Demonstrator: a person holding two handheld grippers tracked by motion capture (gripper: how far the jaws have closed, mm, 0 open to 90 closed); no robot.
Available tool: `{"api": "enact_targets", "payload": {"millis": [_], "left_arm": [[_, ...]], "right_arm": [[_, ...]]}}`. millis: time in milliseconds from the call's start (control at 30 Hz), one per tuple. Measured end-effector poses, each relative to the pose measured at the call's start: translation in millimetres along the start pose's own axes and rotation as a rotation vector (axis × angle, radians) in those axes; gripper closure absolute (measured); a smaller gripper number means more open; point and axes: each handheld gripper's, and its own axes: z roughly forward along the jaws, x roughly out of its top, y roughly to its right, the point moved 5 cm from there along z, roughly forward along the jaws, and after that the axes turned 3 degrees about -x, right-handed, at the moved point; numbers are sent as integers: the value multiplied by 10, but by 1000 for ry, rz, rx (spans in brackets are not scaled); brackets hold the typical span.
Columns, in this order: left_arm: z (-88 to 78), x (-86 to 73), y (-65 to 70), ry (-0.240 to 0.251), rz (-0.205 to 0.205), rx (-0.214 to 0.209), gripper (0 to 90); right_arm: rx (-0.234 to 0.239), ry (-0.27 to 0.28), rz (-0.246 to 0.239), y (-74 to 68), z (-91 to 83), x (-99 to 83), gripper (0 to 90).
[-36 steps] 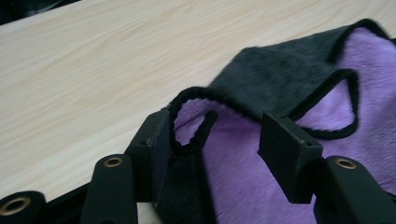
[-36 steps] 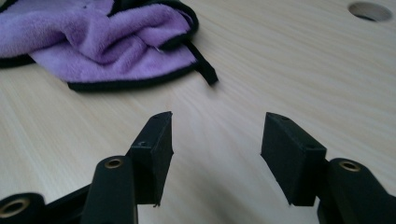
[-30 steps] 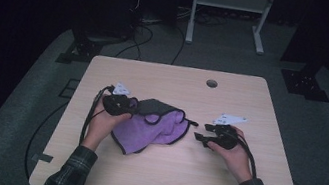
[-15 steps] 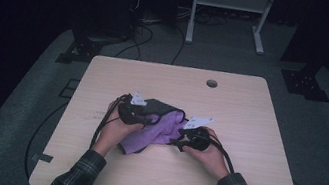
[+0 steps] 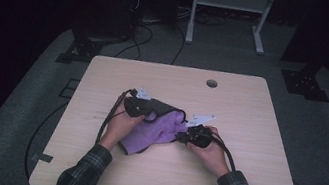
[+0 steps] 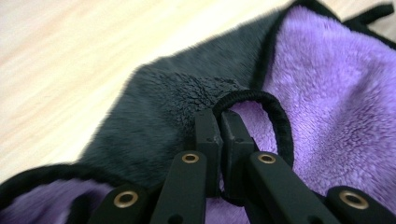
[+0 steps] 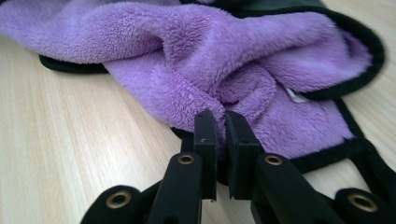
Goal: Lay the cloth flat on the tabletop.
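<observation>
A fleece cloth [image 5: 159,129], purple on one side and dark grey on the other with black trim, lies crumpled on the wooden table [image 5: 250,112]. My left gripper [image 5: 151,114] is at the cloth's left top; its jaws have just been closing and are now shut on the cloth. In the left gripper view the left gripper [image 6: 219,116] pinches the black-trimmed edge where grey fleece [image 6: 159,121] meets purple [image 6: 327,84]. My right gripper [image 5: 180,137] has also just been closing. In the right gripper view the right gripper [image 7: 219,119] pinches a purple fold [image 7: 187,51] at the cloth's near edge.
A round cable hole [image 5: 211,83] sits near the table's far edge. Beyond the table, a white frame stand [image 5: 231,2], loose cables [image 5: 147,29] and black stand feet [image 5: 306,83] rest on the grey floor. Bare wood surrounds the cloth on all sides.
Both hands moved inward to the cloth, the right one leftward from bare table. Both grippers went from open to shut on it, and the cloth is bunched tighter.
</observation>
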Motion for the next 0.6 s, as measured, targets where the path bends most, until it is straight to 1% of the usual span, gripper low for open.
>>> {"api": "enact_targets", "payload": {"millis": [33, 67, 100, 133, 167, 200, 233, 267, 300, 333, 433, 500, 533, 567, 600], "left_arm": [[0, 0, 0, 0, 0, 0, 875], [-100, 18, -68, 42, -33, 14, 877], [-100, 18, -68, 42, -33, 14, 877], [-207, 23, -150, 74, -63, 31, 878], [-207, 23, -150, 74, -63, 31, 878], [-258, 20, -191, 86, -81, 34, 878], [-308, 13, -234, 97, -99, 43, 878], [-402, -5, -315, 118, -132, 54, 879], [-402, -5, -315, 118, -132, 54, 879], [-446, -19, -352, 125, -152, 58, 879], [-559, -67, -460, 140, -185, 79, 879], [-609, -112, -519, 132, -213, 92, 879], [-641, -160, -568, 131, -242, 96, 879], [-641, -160, -568, 131, -242, 96, 879], [-649, -184, -584, 128, -255, 95, 879]], "right_arm": [[0, 0, 0, 0, 0, 0, 838], [-7, -2, 7, 53, -77, -30, 838], [-7, -2, 7, 53, -77, -30, 838], [-23, -1, 15, 117, -167, -68, 839], [-23, -1, 15, 117, -167, -68, 839], [-34, 5, 34, 193, -269, -103, 840], [-34, 5, 34, 193, -269, -103, 840], [-50, 7, 51, 272, -372, -145, 840], [-50, 7, 51, 272, -372, -145, 840], [-59, 7, 58, 315, -421, -169, 840], [-86, 6, 87, 450, -564, -244, 841], [-109, 11, 114, 548, -663, -298, 842], [-115, 18, 140, 616, -734, -339, 843], [-120, 18, 149, 650, -771, -361, 843], [-128, 20, 156, 680, -801, -381, 844]]}}
